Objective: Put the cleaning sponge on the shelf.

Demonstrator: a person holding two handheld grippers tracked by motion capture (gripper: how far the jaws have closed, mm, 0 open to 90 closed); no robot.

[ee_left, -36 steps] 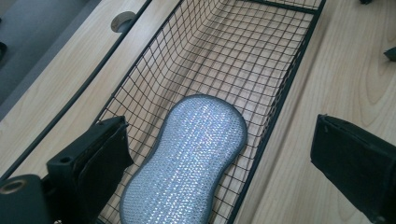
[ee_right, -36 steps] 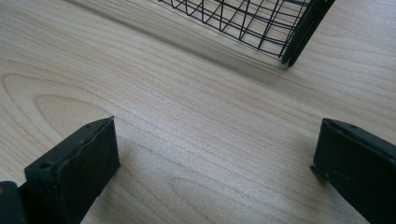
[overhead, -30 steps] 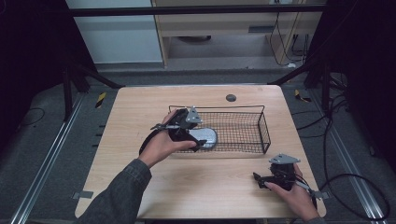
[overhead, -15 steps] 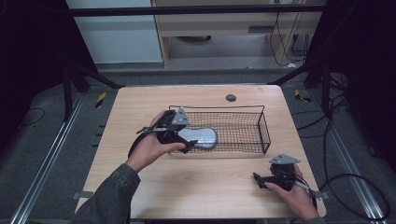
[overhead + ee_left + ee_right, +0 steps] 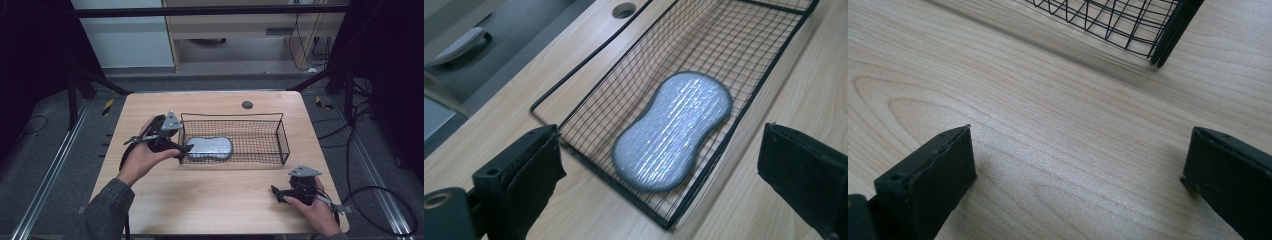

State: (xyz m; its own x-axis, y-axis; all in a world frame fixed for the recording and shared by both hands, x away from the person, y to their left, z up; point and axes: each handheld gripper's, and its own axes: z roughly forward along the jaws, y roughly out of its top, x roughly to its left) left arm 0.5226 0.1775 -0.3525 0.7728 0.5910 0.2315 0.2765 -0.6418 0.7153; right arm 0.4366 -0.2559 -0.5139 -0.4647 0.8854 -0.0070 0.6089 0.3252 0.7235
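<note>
At the 9 o'clock end of the wire basket (image 5: 280, 131), the left gripper (image 5: 186, 148) is held with jaws wide apart, empty, beside the grey sponge (image 5: 674, 129); the right gripper (image 5: 274, 190), also spread, is held over the table (image 5: 1048, 130).

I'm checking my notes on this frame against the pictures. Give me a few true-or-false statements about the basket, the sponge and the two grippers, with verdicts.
1. The grey sponge lies inside the wire basket. True.
2. The left gripper is shut on the sponge. False: its jaws stand wide apart and hold nothing.
3. The right gripper is open, low over bare table. True.
4. The sponge sits at the basket's right end. False: it lies at the left end, nearest the left gripper.
</note>
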